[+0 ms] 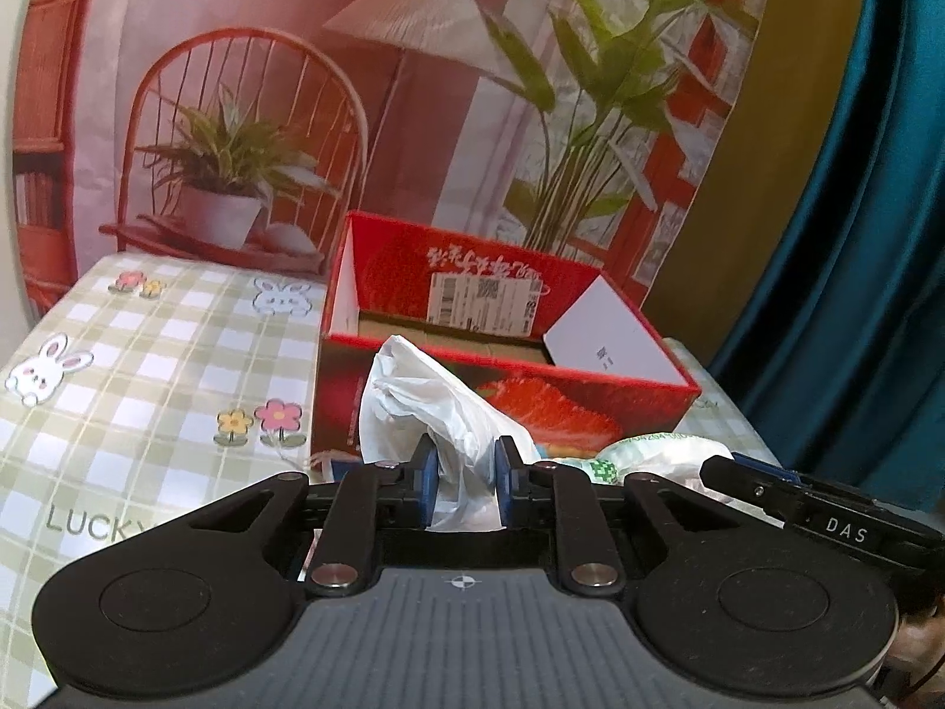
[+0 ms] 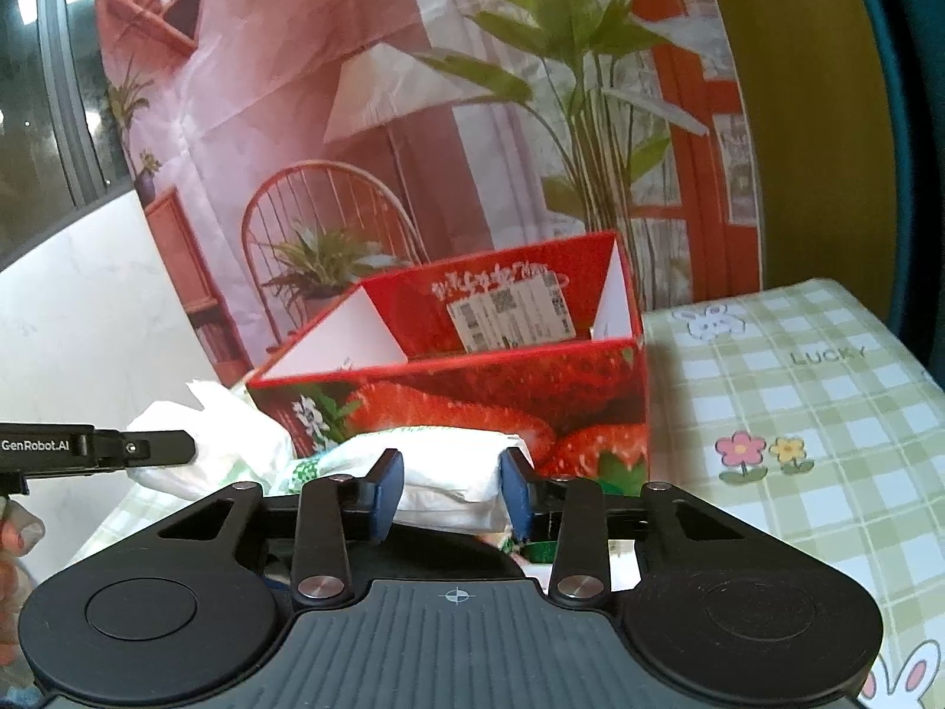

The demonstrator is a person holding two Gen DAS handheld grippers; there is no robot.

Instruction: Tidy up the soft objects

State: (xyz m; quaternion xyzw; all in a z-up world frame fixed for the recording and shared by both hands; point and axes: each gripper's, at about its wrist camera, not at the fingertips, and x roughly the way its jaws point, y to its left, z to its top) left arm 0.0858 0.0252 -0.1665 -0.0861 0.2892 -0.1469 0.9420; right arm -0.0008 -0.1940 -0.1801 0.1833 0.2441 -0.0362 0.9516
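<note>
Both grippers have a soft thing in hand, so the step looks like the pick-up, with the drop into the red box [image 1: 508, 348] yet to come. In the left wrist view the left gripper [image 1: 463, 475] sits low in the centre of the frame, its blue pads pinched on a crumpled white plastic bag [image 1: 425, 396] that stands up in front of the box. In the right wrist view the right gripper [image 2: 452, 490] is clamped on a white tissue pack [image 2: 449, 472] with green print, also low in the centre, just before the box's strawberry-printed front wall. The box stands open at mid-frame on the checked tablecloth [image 2: 785, 413], its flaps up. The next move probably calls for lifting each load above the near rim, carrying it forward over the opening, then letting go. The raised flaps narrow the mouth at both sides, and the two grippers sit close together, so going one at a time seems safer. Open cloth lies at far left and far right.
</note>
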